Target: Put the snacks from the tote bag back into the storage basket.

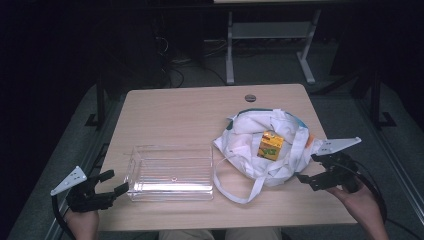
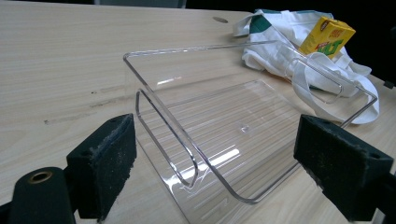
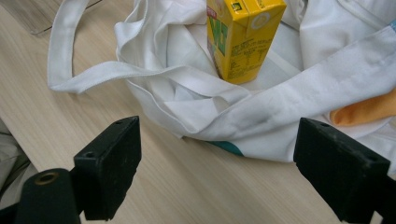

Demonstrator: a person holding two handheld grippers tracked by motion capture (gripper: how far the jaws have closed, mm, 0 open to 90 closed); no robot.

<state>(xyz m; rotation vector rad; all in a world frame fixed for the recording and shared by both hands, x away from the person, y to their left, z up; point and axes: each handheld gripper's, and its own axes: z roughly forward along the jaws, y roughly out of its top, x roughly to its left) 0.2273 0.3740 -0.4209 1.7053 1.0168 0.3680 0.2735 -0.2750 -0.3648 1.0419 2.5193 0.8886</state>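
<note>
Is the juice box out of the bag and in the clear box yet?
Not yet. The juice box stands on the white bag, and the clear box holds nothing. Both the left gripper and right gripper are open, holding nothing. Lifting the juice box and placing it look left.

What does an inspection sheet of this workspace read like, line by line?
Surface: pale wooden table, with a round grommet near the far edge.
Job's things: yellow drink carton upright on a crumpled white cloth bag; clear plastic bin empty, left of the bag.
Clutter: nothing seen.
Grippers: left hand-held gripper open, beside the bin's left end; right hand-held gripper open, at the bag's right edge; neither holds anything.
Cables: a black cable trails from the left gripper, another from the right.
Surroundings: dark room, grey floor, white desk frame behind the table.
</note>
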